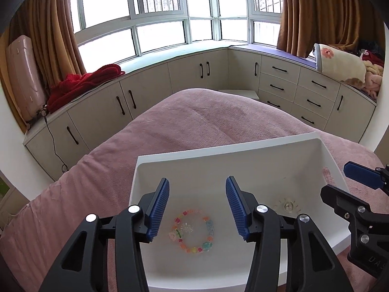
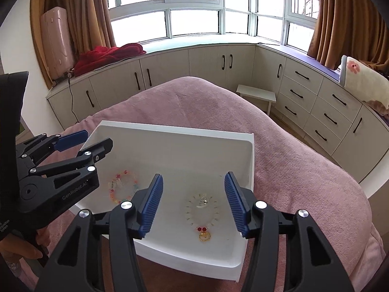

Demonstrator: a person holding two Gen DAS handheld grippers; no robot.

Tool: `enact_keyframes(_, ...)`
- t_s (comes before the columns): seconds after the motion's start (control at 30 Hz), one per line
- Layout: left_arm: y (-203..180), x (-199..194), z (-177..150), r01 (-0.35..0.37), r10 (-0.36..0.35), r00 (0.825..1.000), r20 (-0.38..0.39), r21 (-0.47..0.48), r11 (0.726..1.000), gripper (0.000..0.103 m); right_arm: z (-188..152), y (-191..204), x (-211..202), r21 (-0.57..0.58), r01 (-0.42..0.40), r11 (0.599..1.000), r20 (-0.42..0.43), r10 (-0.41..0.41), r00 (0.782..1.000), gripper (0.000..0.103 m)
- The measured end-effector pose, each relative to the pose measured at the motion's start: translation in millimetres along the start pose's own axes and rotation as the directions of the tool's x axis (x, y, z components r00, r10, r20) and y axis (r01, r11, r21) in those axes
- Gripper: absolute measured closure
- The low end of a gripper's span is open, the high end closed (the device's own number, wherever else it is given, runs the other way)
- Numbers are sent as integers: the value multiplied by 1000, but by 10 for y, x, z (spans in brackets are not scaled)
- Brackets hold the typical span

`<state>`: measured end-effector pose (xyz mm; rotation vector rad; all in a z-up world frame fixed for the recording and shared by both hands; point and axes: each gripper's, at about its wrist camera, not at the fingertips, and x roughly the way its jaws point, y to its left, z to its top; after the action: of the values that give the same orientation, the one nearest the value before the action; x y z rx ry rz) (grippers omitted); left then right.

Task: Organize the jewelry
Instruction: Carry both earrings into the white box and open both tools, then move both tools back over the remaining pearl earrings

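A shallow white plastic tray [image 1: 243, 155] rests on a pink fleece bedspread [image 1: 194, 112], with two bracelets lying flat inside it. The left gripper [image 1: 197, 210] hovers over the tray with its blue ribbed fingers [image 1: 158, 209] spread apart and empty; just below the gap lies a bracelet of multicoloured translucent candy-like beads [image 1: 192, 231]. The right gripper [image 2: 193, 203] hangs over the tray's other side, its fingers likewise spread and holding nothing, above a clear crystal-bead bracelet with small red beads and a gold charm [image 2: 202, 213]. Neither bracelet is touched. The likely risk is a pinch that catches only one bead or skids off the smooth tray floor, dragging the loop or nudging the tray on the soft bedding; the two grippers are also near each other and could knock together. Only the right wrist view shows the clear bracelet's full loop and gold charm, plus part of the person's hand [image 2: 22, 245] on the left tool; the left wrist view shows only a sliver of that bracelet but gives the colourful beads clearly.
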<state>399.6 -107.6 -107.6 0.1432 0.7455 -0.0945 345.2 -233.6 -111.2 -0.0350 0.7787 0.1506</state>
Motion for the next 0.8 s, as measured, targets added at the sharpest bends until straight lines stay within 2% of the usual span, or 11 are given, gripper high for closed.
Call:
enact_keyframes(0.13,120,-178,-14,-8,8,1000,11,5,1000,47,24,94,-158,-33,-16,999,23,16,1000,48)
enact_keyframes(0.2,216,-315,-47,-15,15,1000,20,4,1000,42,37,171,-263,-58,-24,998,42,27,999,44)
enact_keyframes(0.33,396,-612,-138,-24,23,999,34,23,999,42,51,386,-523,-131,-64,989,77,75,994,43)
enact_keyframes(0.4,481,-801,-212,-17,15,999,43,49,999,40,36,519,-653,-181,-98,979,88,115,989,36)
enact_keyframes(0.5,583,-1075,-397,-17,9,998,56,132,991,34,-14,739,-787,-284,-160,945,72,188,980,35)
enact_keyframes(0.7,785,-1403,-925,5,1,1000,-23,268,963,34,-217,1134,-850,-399,-267,877,-7,288,957,35)
enact_keyframes(0.8,850,-1509,-1173,55,-28,996,-87,324,944,34,-346,1304,-803,-431,-304,850,-62,308,949,33)
